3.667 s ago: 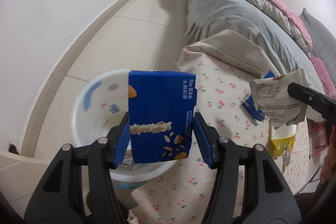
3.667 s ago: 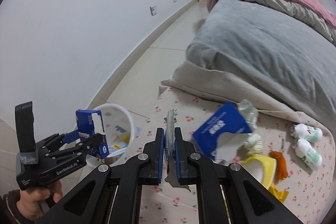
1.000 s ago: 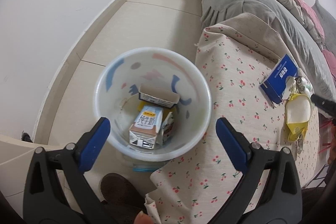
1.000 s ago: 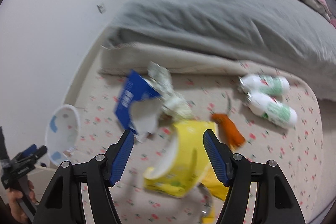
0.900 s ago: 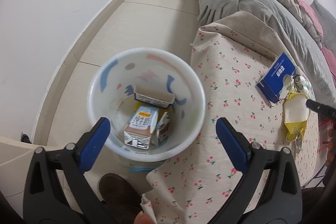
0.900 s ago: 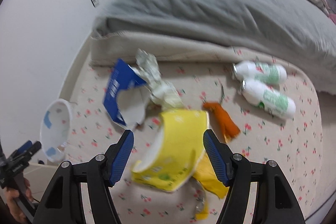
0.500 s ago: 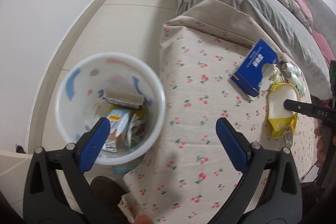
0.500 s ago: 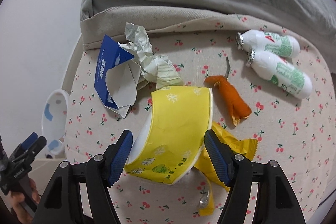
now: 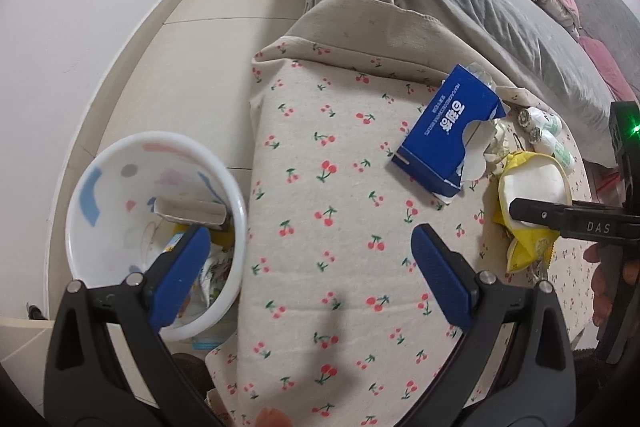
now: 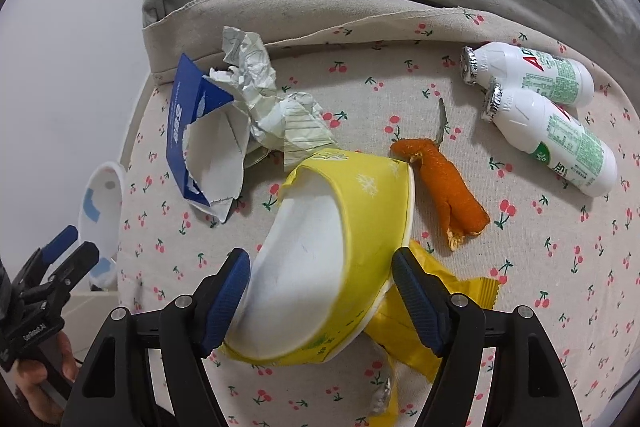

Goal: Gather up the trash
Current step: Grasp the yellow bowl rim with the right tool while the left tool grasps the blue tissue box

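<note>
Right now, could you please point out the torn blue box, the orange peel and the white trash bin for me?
torn blue box (image 9: pixel 447 125): left wrist view, on its printed blue top face.
orange peel (image 10: pixel 444 179): right wrist view, on the middle of the curled peel.
white trash bin (image 9: pixel 120 187): left wrist view, on its bare inner wall.

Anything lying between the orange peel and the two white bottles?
Nothing: in the right wrist view only bare cherry-print cloth lies between the orange peel and the white bottles.

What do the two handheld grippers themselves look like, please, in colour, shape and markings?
Both the left gripper and the right gripper have matte black frames with silver screws and ribbed blue pads. White lettering marks the left gripper's body; a green light glows on the right.
</note>
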Demonstrator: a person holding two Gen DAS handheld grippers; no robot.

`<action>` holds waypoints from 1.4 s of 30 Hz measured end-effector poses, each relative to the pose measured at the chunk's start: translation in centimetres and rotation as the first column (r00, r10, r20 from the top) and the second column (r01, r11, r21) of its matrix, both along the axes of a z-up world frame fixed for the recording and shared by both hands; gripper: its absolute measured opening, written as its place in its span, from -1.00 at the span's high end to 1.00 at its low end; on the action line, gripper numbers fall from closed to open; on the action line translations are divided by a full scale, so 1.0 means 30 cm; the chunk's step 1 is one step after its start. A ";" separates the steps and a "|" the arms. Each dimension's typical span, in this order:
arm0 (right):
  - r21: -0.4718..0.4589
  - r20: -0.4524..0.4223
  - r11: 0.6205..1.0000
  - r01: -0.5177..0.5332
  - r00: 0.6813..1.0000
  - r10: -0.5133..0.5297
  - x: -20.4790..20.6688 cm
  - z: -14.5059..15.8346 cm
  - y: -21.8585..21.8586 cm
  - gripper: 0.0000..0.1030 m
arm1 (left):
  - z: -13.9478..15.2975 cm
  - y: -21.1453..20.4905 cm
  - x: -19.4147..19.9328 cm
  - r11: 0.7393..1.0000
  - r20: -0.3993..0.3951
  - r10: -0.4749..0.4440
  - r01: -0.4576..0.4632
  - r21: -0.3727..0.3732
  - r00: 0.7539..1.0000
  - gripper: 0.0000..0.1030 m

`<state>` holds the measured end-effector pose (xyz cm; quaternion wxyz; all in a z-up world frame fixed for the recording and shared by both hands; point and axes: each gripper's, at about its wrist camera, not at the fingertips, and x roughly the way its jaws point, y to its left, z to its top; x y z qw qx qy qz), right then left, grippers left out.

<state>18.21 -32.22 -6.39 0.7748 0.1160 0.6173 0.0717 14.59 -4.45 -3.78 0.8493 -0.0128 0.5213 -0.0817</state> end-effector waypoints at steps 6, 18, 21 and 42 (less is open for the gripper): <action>0.018 0.019 1.000 0.013 1.000 -0.013 0.001 0.050 -0.029 -0.01 | -0.005 -0.057 0.034 0.999 0.002 -0.045 0.045 0.017 0.999 -0.94; 0.052 0.192 0.999 0.014 0.981 -0.024 -0.089 0.259 -0.109 0.06 | -0.023 -0.255 0.130 0.985 0.045 -0.171 0.170 0.029 0.984 -0.94; 0.052 0.212 0.997 0.060 0.975 -0.070 -0.097 0.282 -0.159 0.06 | -0.037 -0.299 0.156 0.981 0.060 -0.193 0.192 0.021 0.979 -0.84; 0.030 0.194 0.991 0.129 0.972 -0.132 -0.093 0.248 -0.231 0.05 | -0.052 -0.257 0.158 0.965 0.071 -0.256 0.260 -0.047 0.964 -0.05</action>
